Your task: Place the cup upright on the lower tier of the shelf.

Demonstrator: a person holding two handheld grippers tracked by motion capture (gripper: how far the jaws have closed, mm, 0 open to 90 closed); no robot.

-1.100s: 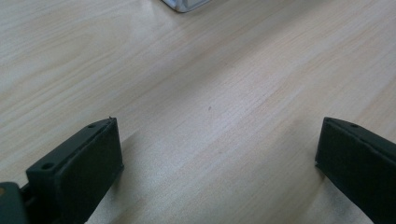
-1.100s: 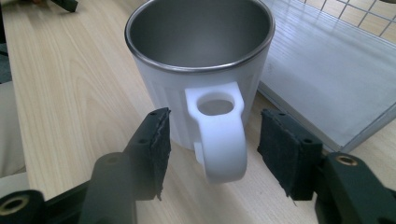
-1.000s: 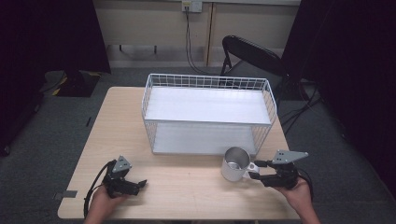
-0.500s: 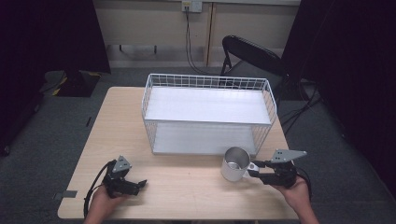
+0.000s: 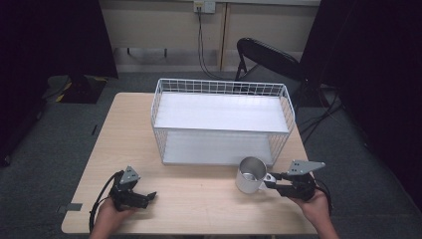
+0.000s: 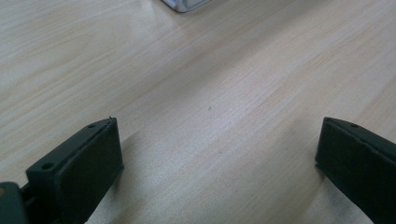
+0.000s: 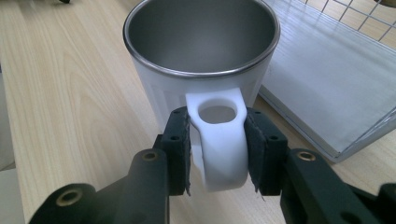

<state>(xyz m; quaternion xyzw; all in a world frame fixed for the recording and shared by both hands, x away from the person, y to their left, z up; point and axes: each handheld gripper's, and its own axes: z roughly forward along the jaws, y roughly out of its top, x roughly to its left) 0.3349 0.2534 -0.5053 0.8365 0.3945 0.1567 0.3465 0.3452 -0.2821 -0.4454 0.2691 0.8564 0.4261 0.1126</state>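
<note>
Steel-lined white mug (image 7: 201, 60) upright, handle (image 7: 218, 140) pinched by just-closing right tool (image 7: 218, 156); left tool (image 6: 219, 158) wide.

A light wooden tabletop (image 5: 199, 199) stands on grey carpet (image 5: 45, 149); behind it, a black folding chair (image 5: 266, 59), a beige wall (image 5: 164, 25), and dark curtains (image 5: 54, 35).

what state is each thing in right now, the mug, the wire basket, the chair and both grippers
mug: upright on the table, empty, handle clamped
wire basket: upright, empty
folding chair: unfolded, unoccupied
right gripper: jaws just closed onto the mug's handle
left gripper: jaws wide open, nothing between them
</note>
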